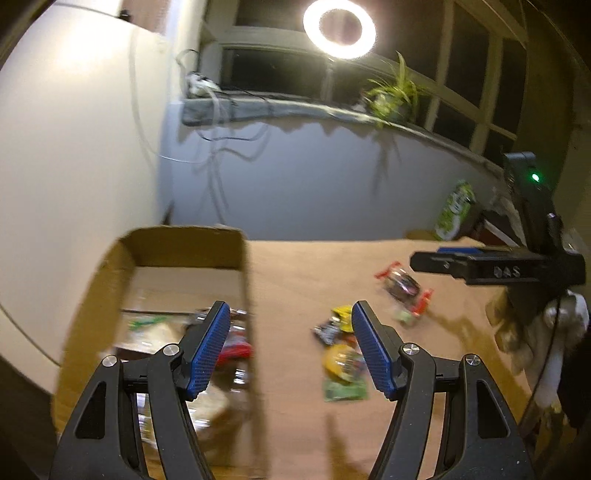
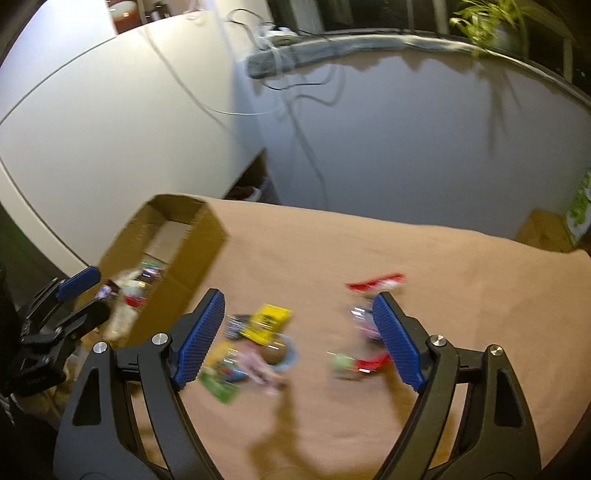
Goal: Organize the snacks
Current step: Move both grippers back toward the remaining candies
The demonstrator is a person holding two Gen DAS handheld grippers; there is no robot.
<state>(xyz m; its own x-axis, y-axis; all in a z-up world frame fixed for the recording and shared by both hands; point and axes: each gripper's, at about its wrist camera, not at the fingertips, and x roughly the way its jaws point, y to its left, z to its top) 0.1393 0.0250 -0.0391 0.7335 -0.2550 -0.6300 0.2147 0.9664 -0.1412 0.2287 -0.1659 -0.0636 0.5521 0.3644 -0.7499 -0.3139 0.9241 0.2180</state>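
Several snack packets [image 2: 258, 343] loose on the brown surface [image 2: 424, 266], just beside the cardboard box [image 1: 177, 254].
Others already boxed; left tool [image 1: 288, 347] and right tool [image 2: 299, 339] spread, empty, probably poised for next pick.

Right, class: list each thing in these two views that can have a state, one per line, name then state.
cardboard box: open at the top, snacks already inside
left gripper: open, nothing between its pads
right gripper: open, holding nothing
ring light: switched on
yellow packet: lying flat on the brown cloth, outside the box
red-ended wrapper: lying on the cloth, outside the box
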